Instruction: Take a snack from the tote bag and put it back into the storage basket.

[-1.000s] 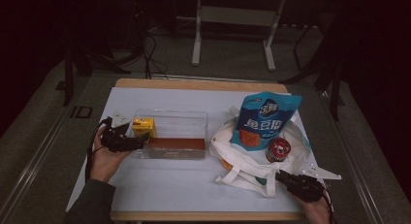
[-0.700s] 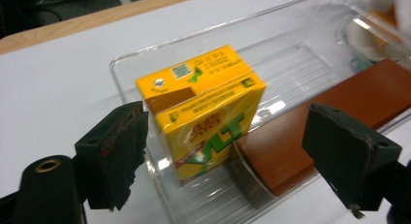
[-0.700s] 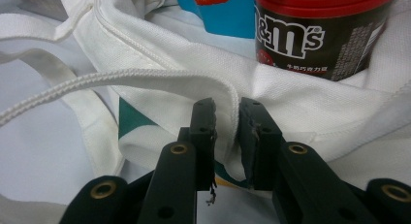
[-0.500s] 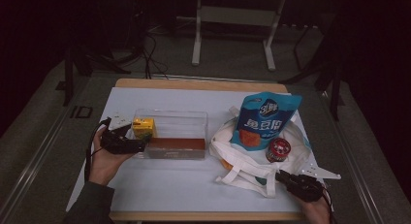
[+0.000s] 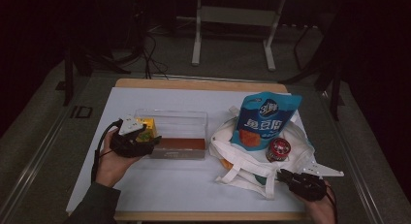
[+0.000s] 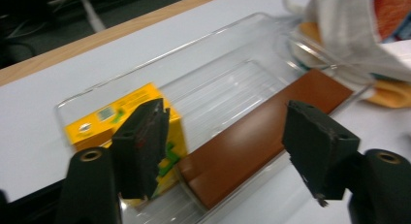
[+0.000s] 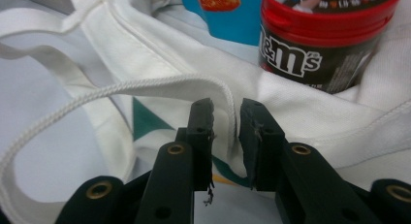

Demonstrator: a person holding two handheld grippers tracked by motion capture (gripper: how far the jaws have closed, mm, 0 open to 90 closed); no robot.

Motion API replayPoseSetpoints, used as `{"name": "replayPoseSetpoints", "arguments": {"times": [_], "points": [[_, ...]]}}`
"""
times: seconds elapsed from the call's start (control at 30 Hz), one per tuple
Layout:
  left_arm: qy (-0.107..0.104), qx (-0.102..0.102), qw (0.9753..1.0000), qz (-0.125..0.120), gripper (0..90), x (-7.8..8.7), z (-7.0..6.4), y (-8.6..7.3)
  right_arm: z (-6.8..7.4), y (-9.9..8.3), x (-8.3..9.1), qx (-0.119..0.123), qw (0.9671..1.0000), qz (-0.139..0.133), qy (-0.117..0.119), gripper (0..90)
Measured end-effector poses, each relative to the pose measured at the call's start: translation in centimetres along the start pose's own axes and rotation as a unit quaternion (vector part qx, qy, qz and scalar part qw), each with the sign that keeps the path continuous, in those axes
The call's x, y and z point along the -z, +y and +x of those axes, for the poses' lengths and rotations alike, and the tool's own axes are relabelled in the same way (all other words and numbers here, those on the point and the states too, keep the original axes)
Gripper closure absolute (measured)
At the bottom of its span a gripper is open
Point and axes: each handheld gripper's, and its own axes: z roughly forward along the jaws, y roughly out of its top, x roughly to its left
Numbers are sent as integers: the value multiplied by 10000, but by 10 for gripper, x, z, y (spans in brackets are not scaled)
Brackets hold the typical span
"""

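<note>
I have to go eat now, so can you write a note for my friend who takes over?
Left tool: open, at the clear box beside the yellow carton, holding nothing.
Right tool: nearly shut around the white bag's strap; can't tell if it grips.
Blue pouch and red-lidded candy tub sit on the white bag.
Done: carton in box.
Left: probably pouch and tub.

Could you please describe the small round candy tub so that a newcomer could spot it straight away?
Start at the white tote bag on the table's right half. The tub sits on it, just below the tall blue snack pouch. It alone is short, round, dark-bodied, with a red lid.
</note>
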Motion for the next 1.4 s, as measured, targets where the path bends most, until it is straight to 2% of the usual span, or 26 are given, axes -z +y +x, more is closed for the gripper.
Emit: {"name": "replayPoseSetpoints", "arguments": {"times": [0.23, 0.33, 0.43, 0.5, 0.6, 0.63, 0.7, 0.8, 0.9, 1.07, 1.1, 1.13, 1.2, 1.3, 1.4], "points": [[-248, -147, 9995, 119, 407, -8, -9, 0, 2, 7, 20, 77, 9999, -66, 54, 745], [-343, -73, 9993, 122, 412, -13, -12, -1, 1, 11, 28, 64, 9998, -164, 95, 744], [-539, 28, 9985, 48, 428, -17, -15, -5, -1, 15, 34, 118, 9997, -197, 52, 745], [-598, 4, 9982, 60, 432, -21, -18, -7, -2, 18, 36, 145, 9997, -183, 25, 745], [-666, 5, 9978, 55, 438, -23, -21, -9, -3, 21, 36, 203, 9997, -163, 25, 745], [-773, 15, 9970, 20, 440, -25, -23, -11, -4, 25, 36, 261, 9996, -83, -2, 744], [-843, 14, 9964, -2, 447, -26, -26, -12, -5, 27, 35, 290, 9996, -64, -6, 743], [-856, -79, 9963, 44, 451, -30, -33, -14, -8, 30, 34, 283, 9996, -75, -25, 729], [-903, -208, 9957, -53, 455, -33, -41, -17, -12, 33, 32, 254, 9996, -89, -75, 703], [-1073, -353, 9933, -235, 468, -37, -51, -22, -15, 39, 28, 272, 9996, -70, -103, 689], [-1073, -353, 9933, -235, 475, -37, -51, -22, -15, 39, 28, 272, 9996, -70, -103, 689], [-1182, -408, 9918, -263, 476, -39, -55, -24, -16, 42, 27, 304, 9995, -54, -117, 687], [-1173, -476, 9916, -253, 481, -42, -58, -27, -17, 44, 26, 317, 9994, -50, -125, 685], [-1257, -587, 9900, -243, 486, -46, -64, -32, -18, 50, 25, 336, 9994, -45, -121, 684], [-1330, -589, 9889, -316, 493, -49, -68, -37, -20, 56, 22, 353, 9993, -10, -147, 683]]}}
